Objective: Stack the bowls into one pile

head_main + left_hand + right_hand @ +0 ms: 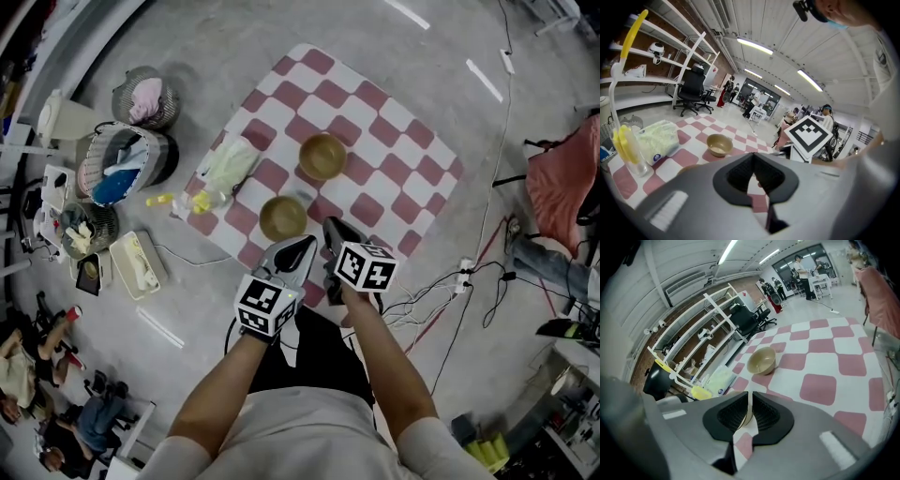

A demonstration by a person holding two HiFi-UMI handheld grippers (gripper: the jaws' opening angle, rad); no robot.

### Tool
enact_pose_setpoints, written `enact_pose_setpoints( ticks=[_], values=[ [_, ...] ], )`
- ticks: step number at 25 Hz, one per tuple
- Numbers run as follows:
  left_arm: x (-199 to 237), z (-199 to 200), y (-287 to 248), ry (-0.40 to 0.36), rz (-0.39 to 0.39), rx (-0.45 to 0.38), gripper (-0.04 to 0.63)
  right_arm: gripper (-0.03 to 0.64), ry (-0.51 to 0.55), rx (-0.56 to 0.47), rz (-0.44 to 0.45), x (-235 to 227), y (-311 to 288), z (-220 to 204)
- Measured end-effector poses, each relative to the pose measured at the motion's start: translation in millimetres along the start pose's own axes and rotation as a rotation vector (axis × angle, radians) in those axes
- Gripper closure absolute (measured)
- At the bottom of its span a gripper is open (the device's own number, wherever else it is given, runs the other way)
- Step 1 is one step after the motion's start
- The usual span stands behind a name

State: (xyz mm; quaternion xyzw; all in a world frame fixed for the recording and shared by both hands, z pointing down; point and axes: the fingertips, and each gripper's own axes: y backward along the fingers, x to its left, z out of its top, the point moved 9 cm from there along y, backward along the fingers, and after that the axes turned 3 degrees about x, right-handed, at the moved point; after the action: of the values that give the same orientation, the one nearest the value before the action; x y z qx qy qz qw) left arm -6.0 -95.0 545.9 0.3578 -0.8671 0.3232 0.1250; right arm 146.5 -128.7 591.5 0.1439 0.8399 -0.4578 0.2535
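Unstacked near the checkered mat's [394,141] front edge: near bowl [282,217]. Over that edge, left gripper [305,246], pinched narrow, empty. Toward mat's middle, far bowl [322,156]. Beside, right gripper [330,228], likewise narrow, empty. Probably approach stage; next: widen, take one rim.

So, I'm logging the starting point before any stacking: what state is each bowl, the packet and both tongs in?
near bowl: upright on the checkered mat, not stacked.
far bowl: upright on the mat, apart from the near bowl.
pale green packet: lying flat at the mat's edge.
left tongs: shut, holding nothing.
right tongs: shut, holding nothing.
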Motion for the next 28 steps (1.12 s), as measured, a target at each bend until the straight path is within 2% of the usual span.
enact_pose_setpoints(
  ticks=[8,16,22,28],
  values=[
    [-0.1,19.9,-28.0,0.000,-0.001,-0.015,0.589,0.592,-0.031,-0.048,0.011,-17.7,-3.5,30.2],
    [9.1,34.0,-54.0,-0.004,0.011,-0.018,0.589,0.591,-0.151,-0.081,0.055,-41.3,-32.0,56.3],
    [14.9,33.1,-64.3,0.005,0.032,-0.015,0.589,0.562,-0.200,-0.074,0.069,-55.4,-56.9,68.7],
    [18.4,32.4,-67.9,0.012,0.053,-0.014,0.589,0.561,-0.236,-0.055,0.066,-65.7,-76.5,72.7]
  ],
)
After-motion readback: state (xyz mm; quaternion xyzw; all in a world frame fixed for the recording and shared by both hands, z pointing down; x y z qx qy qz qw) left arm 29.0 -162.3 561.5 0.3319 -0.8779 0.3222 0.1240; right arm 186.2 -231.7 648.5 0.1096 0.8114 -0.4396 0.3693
